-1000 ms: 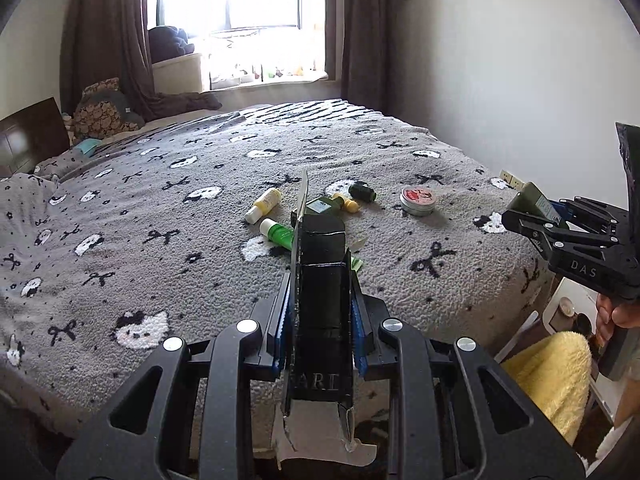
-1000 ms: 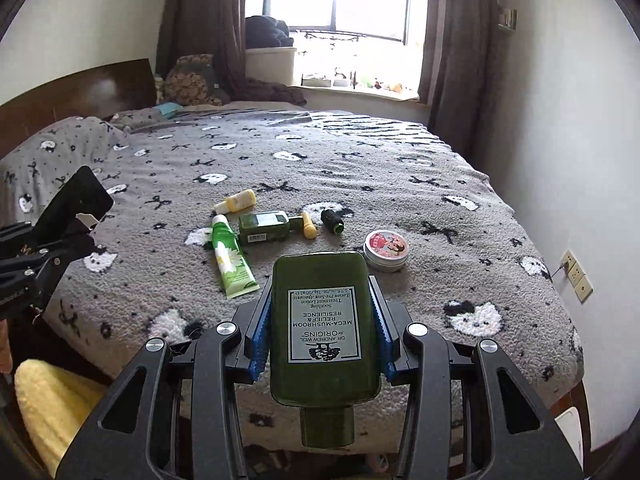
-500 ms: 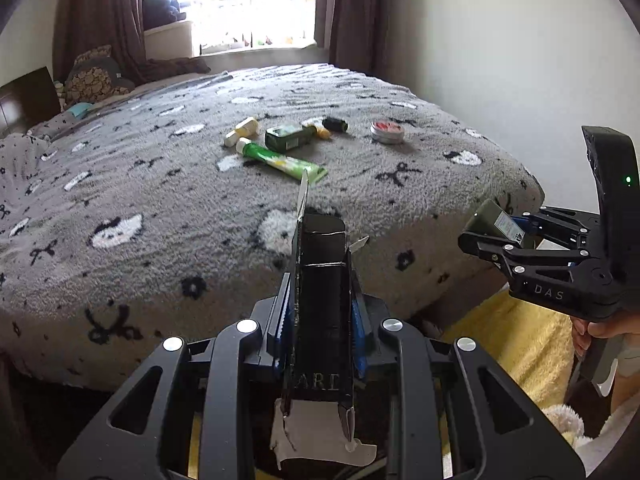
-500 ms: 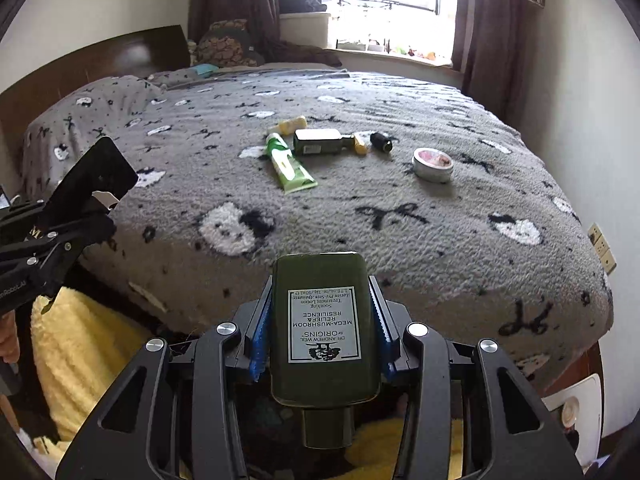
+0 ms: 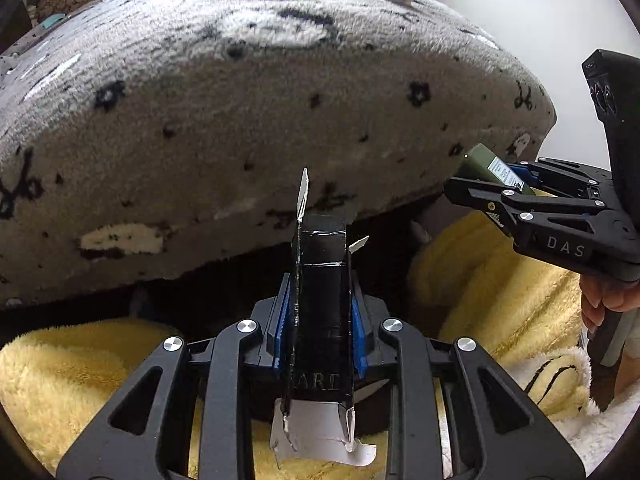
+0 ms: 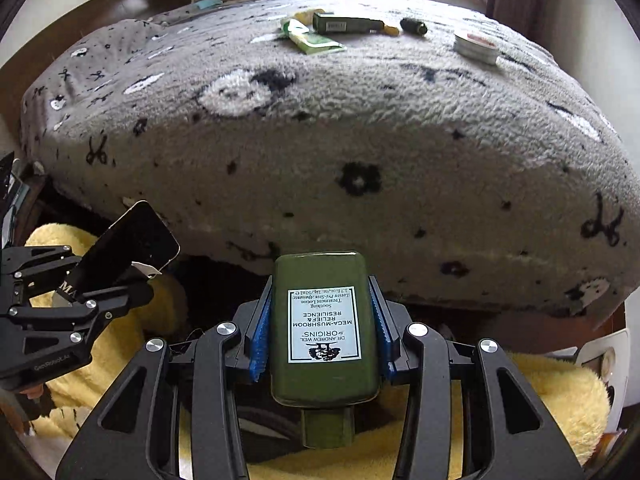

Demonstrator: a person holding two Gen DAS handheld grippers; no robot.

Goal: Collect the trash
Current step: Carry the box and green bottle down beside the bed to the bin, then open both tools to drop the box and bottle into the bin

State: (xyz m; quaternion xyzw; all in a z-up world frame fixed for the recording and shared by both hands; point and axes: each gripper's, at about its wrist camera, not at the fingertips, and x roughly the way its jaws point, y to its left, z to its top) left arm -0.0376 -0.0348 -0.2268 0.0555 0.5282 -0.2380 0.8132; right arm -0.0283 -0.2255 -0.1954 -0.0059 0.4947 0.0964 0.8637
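My left gripper [image 5: 318,284] is shut on a flattened black carton [image 5: 320,300] with torn white flaps; in the right wrist view the black carton [image 6: 128,246] sticks up from the left gripper [image 6: 120,280]. My right gripper [image 6: 324,312] is shut on a dark green lotion bottle [image 6: 324,328], label facing the camera, cap toward me. The left wrist view shows the green bottle [image 5: 492,168] in the right gripper [image 5: 486,184] at the right. Both point down past the bed's foot edge. On the bed top lie a green tube [image 6: 314,40], a green box [image 6: 346,24], a small dark bottle [image 6: 414,26] and a round tin [image 6: 476,44].
The bed with its grey fleece blanket [image 6: 360,140] fills the upper part of both views. Yellow fluffy fabric [image 5: 80,380] lies on the floor below the grippers. A hand [image 5: 604,296] grips the right tool's handle. A white wall [image 5: 500,8] stands at the right.
Both grippers have dropped from above the bed to below its foot edge and tilted downward, each keeping its item. The bed top has risen in view; the yellow fabric now lies beneath.
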